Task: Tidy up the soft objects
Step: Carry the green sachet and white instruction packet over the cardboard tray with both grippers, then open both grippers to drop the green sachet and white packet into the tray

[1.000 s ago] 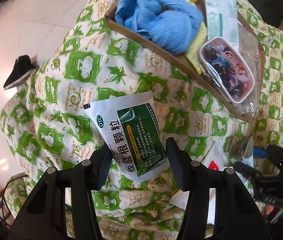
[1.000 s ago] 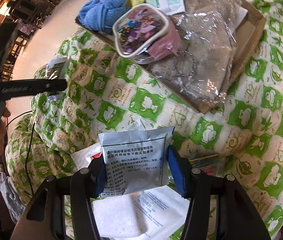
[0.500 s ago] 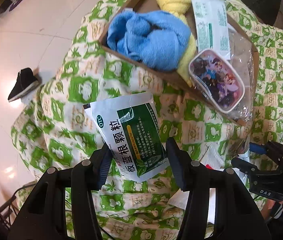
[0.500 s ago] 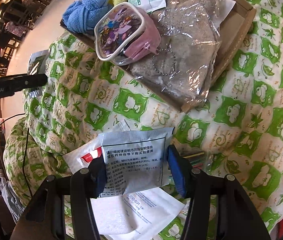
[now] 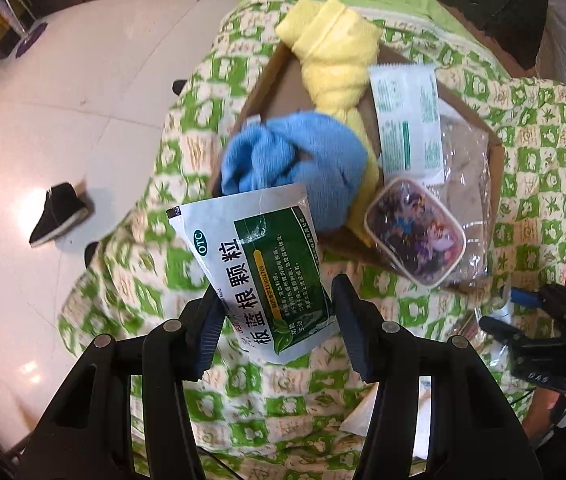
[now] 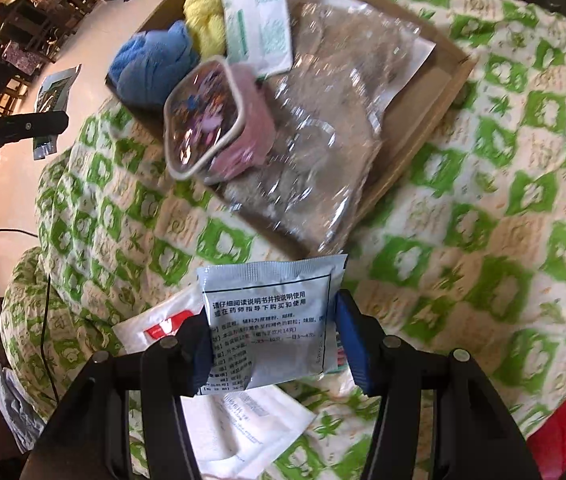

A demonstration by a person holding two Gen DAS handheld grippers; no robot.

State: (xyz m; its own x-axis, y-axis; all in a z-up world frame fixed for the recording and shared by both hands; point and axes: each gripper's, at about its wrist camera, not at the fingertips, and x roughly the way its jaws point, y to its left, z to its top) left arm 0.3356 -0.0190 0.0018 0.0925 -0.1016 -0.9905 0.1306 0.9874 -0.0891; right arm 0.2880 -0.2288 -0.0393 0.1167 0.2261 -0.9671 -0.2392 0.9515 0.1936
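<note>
Green-and-white medicine sachet [image 5: 261, 268]: flat, lifted clear of the quilt, tilted, lower end clamped between gripper fingers. Pale blue sachet [image 6: 273, 316]: printed text face up, raised, lower part pinched.

Cardboard box [image 6: 423, 108]: shallow, open, resting on the quilt. Contents: blue towel [image 5: 303, 164], bunched, at the near-left corner; yellow towel [image 5: 333, 60], twisted, behind it; white-green packet [image 5: 407, 116], flat, beside the yellow towel; cartoon-print pouch [image 5: 415, 232], tilted on a clear-wrapped beige bag [image 6: 331, 128].
</note>
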